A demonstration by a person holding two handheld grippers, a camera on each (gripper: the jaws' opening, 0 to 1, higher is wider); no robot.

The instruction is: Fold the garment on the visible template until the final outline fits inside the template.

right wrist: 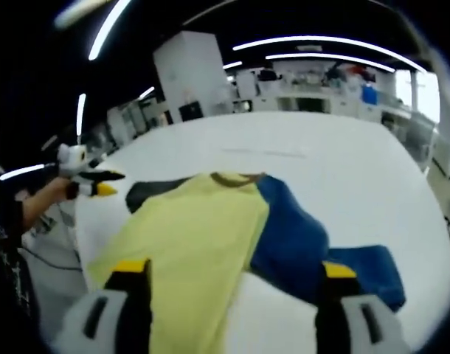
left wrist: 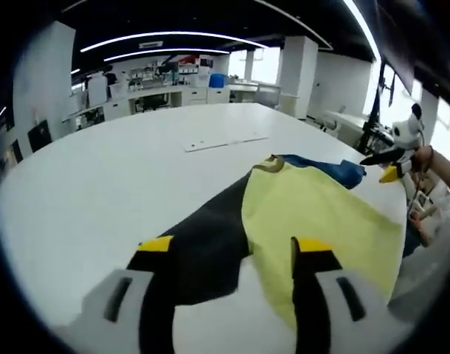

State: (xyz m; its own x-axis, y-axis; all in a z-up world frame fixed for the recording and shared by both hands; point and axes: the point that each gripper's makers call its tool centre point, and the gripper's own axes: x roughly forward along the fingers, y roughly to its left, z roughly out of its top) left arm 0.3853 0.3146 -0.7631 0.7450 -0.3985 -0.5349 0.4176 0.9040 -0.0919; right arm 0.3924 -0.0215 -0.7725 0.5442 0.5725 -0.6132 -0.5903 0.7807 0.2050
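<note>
my left gripper [left wrist: 232, 247] and right gripper [right wrist: 236, 269] both hang open, holding nothing. garment [right wrist: 203, 228] lies spread flat on tabletop [left wrist: 99, 169], folding not started.

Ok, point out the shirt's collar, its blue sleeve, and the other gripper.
collar [right wrist: 226, 178], right gripper view, brown neckband.
blue sleeve [right wrist: 361, 269], right gripper view, middle of cloth.
left gripper [right wrist: 111, 182], right gripper view, between its yellow-tipped jaws.
</note>
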